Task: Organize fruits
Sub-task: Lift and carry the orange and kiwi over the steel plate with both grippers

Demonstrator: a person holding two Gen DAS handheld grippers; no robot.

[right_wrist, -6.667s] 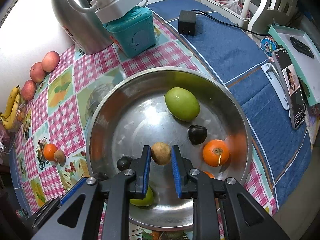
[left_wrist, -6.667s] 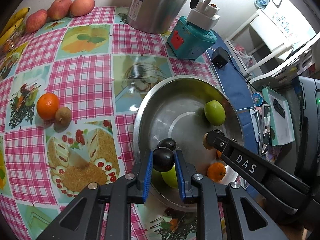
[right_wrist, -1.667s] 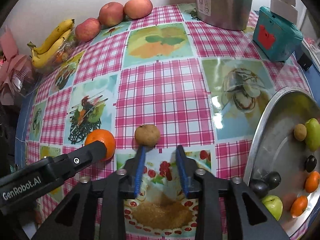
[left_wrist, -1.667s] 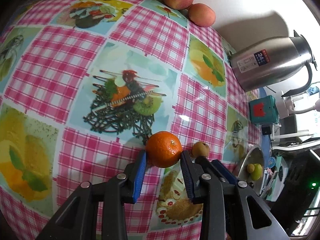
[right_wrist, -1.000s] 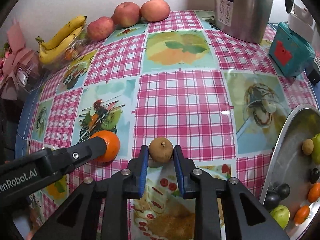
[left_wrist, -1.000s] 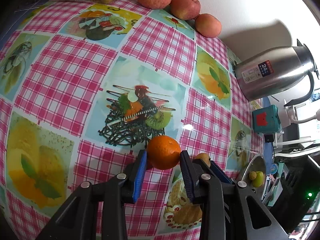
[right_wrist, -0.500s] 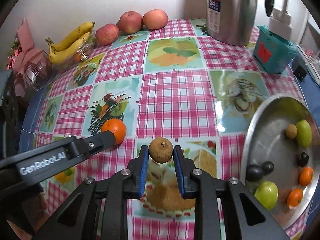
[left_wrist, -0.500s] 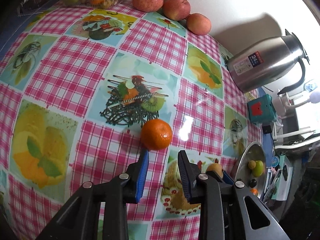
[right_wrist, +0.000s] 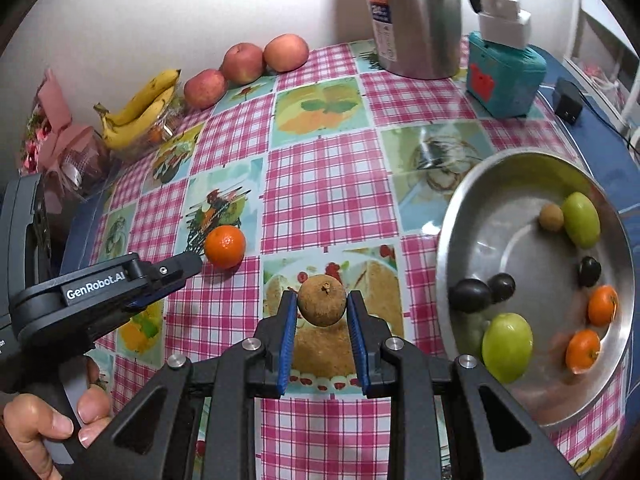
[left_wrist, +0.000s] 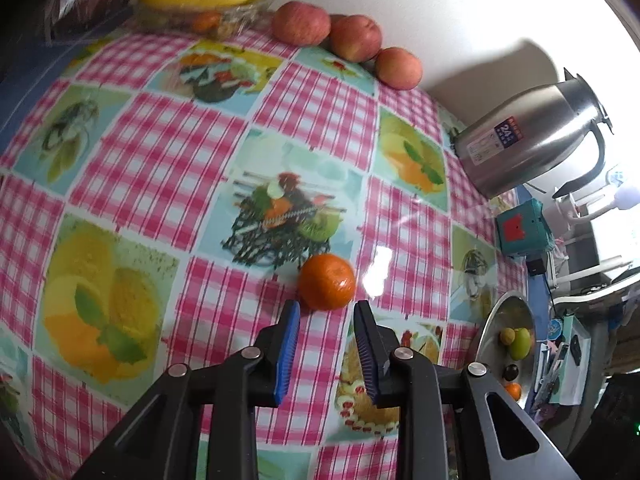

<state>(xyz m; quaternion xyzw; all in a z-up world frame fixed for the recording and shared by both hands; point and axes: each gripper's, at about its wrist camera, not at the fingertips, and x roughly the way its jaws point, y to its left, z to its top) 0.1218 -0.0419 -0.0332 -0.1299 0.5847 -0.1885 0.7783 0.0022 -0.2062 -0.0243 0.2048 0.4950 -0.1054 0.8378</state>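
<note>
An orange (left_wrist: 327, 287) lies on the checked tablecloth just beyond the tips of my left gripper (left_wrist: 326, 312). Its jaws stand apart with nothing between them. In the right wrist view the same orange (right_wrist: 225, 247) sits at the tip of the left gripper (right_wrist: 188, 267). My right gripper (right_wrist: 322, 301) is shut on a small round brown fruit (right_wrist: 322, 298), held above the table left of the steel bowl (right_wrist: 443, 240). The bowl holds green, dark and orange fruits and one brown one.
Three apples (right_wrist: 244, 63) and bananas (right_wrist: 140, 106) line the back wall. A steel kettle (right_wrist: 416, 16) and a teal box (right_wrist: 506, 80) stand at the back right. A person's hand (right_wrist: 48, 420) grips the left tool's handle. In the left wrist view the bowl (left_wrist: 486, 328) is at far right.
The orange has left the left gripper's jaws and now rests on the table ahead of the fingertips. The right gripper has risen with the brown fruit and shifted toward the bowl.
</note>
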